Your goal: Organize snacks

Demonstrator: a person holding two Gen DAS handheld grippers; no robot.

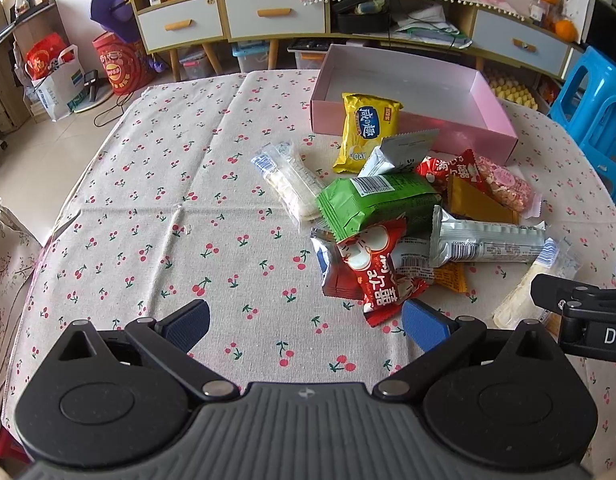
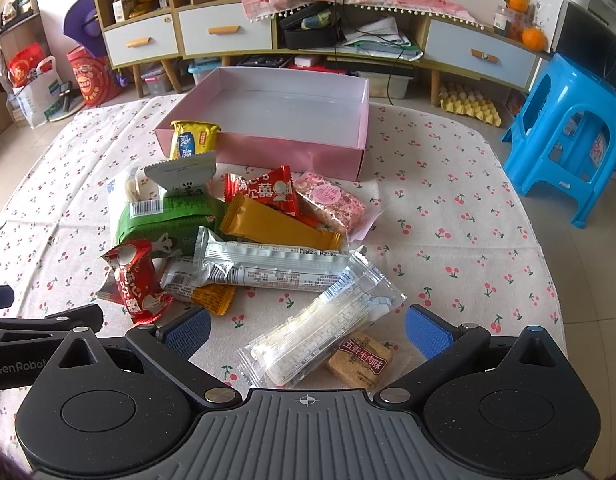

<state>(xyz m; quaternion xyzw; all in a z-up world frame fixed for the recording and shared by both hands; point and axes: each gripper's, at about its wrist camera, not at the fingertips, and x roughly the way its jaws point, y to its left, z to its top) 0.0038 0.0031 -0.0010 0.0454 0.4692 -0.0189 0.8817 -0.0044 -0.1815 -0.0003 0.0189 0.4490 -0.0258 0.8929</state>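
We see the snacks heaped in 1 loose pile on the cherry cloth [image 1: 155, 184], just in front of the pink box [image 2: 291, 156], which stands empty and open-topped. That layout reads as a staging spot: the box looks like the place the packets are meant to go, and none is in it yet, so we judge the sorting not begun.

Our left gripper [image 1: 305, 322] hangs with its jaws wide, holding nothing, the red packet [image 1: 370, 268] just ahead of its right pad. Our right gripper [image 2: 308, 330] is also spread wide and empty, straddling the clear packet [image 2: 324, 328], which lies lengthwise between the pads without visibly touching either. We take that as lining up for a first pick.

Much is buried. The green pack [image 2: 167, 220] covers part of what lies under it, and the yellow pack [image 2: 191, 140] leans on the box wall. The brown biscuit [image 2: 362, 360] is half under the clear packet. Most labels are too small to read.
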